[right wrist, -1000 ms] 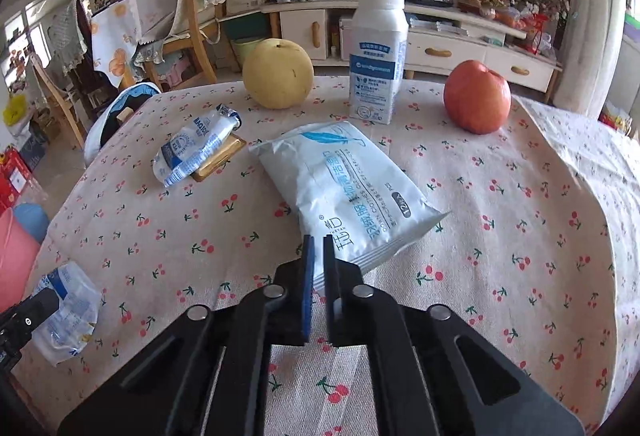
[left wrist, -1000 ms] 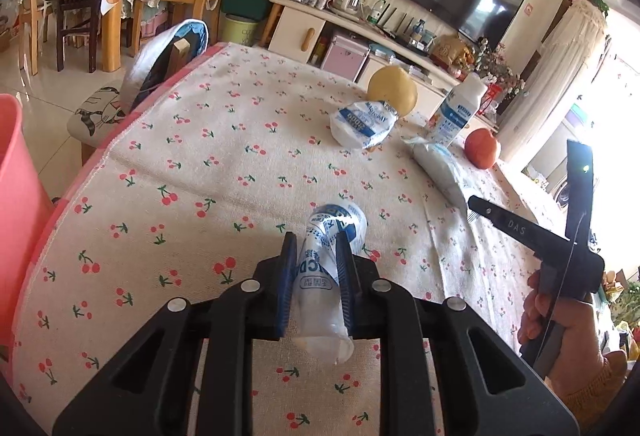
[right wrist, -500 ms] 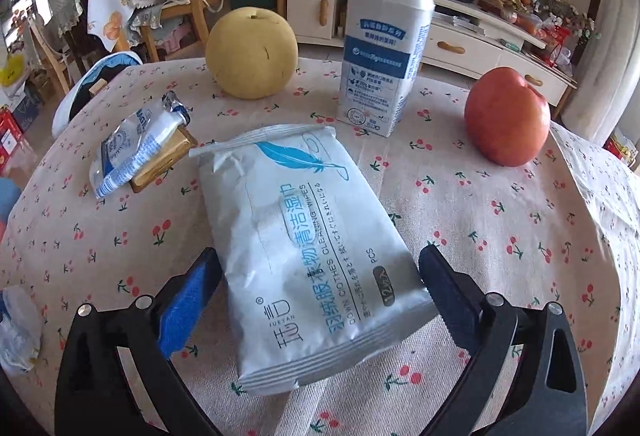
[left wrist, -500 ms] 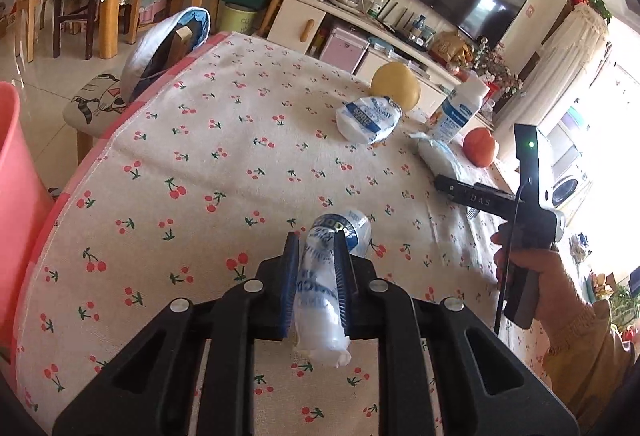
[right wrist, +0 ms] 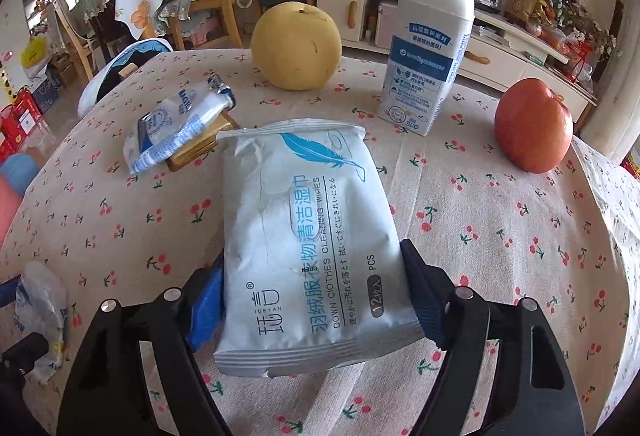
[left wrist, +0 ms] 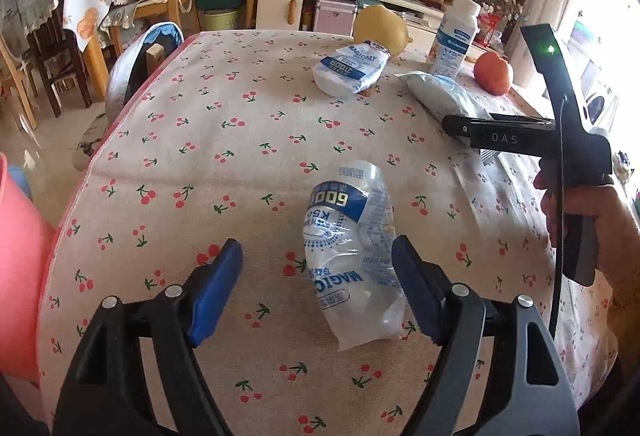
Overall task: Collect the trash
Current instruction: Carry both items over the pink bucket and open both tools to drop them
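A crumpled clear wrapper with blue print (left wrist: 352, 248) lies on the cherry-print tablecloth (left wrist: 224, 140) between the fingers of my left gripper (left wrist: 316, 248). Its jaws are opening, and the wrapper rests close to the right pad without being squeezed. In the right wrist view, a white wipes pack (right wrist: 308, 220) lies lengthwise inside my right gripper (right wrist: 312, 256). These jaws are closing, with both pads against the pack's long edges. Another blue-and-white wrapper (right wrist: 176, 128) lies over a flat brown piece farther back.
A yellow pear (right wrist: 296, 48), a white bottle (right wrist: 428, 52) and a red fruit (right wrist: 532, 124) stand at the table's far side. A pink bin (left wrist: 20, 268) sits beside the table at the left, with a chair (left wrist: 140, 56) behind. A hand (left wrist: 580, 212) holds the right gripper.
My left gripper has let go of the clear wrapper, which now lies loose on the cloth. My right gripper opened wide, moved over the wipes pack and has closed in on its sides.
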Available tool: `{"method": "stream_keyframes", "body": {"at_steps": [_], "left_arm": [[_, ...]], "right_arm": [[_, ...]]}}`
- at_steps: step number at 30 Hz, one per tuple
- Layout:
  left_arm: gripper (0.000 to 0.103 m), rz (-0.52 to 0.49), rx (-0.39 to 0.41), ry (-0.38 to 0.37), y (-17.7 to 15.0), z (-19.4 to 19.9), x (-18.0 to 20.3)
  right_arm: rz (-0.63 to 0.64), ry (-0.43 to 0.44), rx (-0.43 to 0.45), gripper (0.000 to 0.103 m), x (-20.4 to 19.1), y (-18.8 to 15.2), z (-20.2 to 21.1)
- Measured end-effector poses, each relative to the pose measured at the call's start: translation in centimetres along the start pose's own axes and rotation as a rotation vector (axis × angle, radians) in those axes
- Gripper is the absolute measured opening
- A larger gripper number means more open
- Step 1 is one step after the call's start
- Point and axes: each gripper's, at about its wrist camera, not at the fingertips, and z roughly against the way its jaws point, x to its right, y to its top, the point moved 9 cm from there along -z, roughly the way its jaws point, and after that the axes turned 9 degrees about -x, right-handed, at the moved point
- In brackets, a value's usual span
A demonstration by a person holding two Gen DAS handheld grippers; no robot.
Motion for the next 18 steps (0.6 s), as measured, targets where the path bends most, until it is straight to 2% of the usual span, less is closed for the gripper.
{"method": "stream_keyframes", "body": {"at_steps": [1, 3, 5, 8, 10, 15, 18], "left_arm": [[0.077, -0.019, 0.000, 0.010, 0.0, 0.0, 0.3], [0.069, -0.061, -0.001, 0.019, -0.1, -0.1, 1.0], [0.053, -0.079, 0.008, 0.012, 0.0, 0.1, 1.4], [0.036, -0.093, 0.009, -0.004, 0.0, 0.0, 1.9], [0.029, -0.104, 0.003, 0.012, -0.1, -0.1, 2.1], [0.026, -0.036, 0.023, -0.018, 0.2, 0.4, 1.1], [0.026, 0.022, 0.044, -0.066, 0.5, 1.2, 0.4]], "right_arm": [[-0.002, 0.002, 0.000, 0.078, -0.1, -0.3, 0.3], [-0.016, 0.003, 0.001, 0.078, -0.5, -0.9, 0.6], [-0.037, 0.010, 0.004, 0.077, -0.8, -1.6, 1.1], [-0.071, 0.033, 0.007, 0.077, -1.3, -2.7, 2.0], [-0.098, 0.054, 0.014, 0.077, -1.5, -3.5, 2.7], [-0.130, 0.090, 0.045, 0.077, -3.0, -5.4, 4.9], [-0.128, 0.104, 0.059, 0.077, -4.5, -6.1, 6.2]]}}
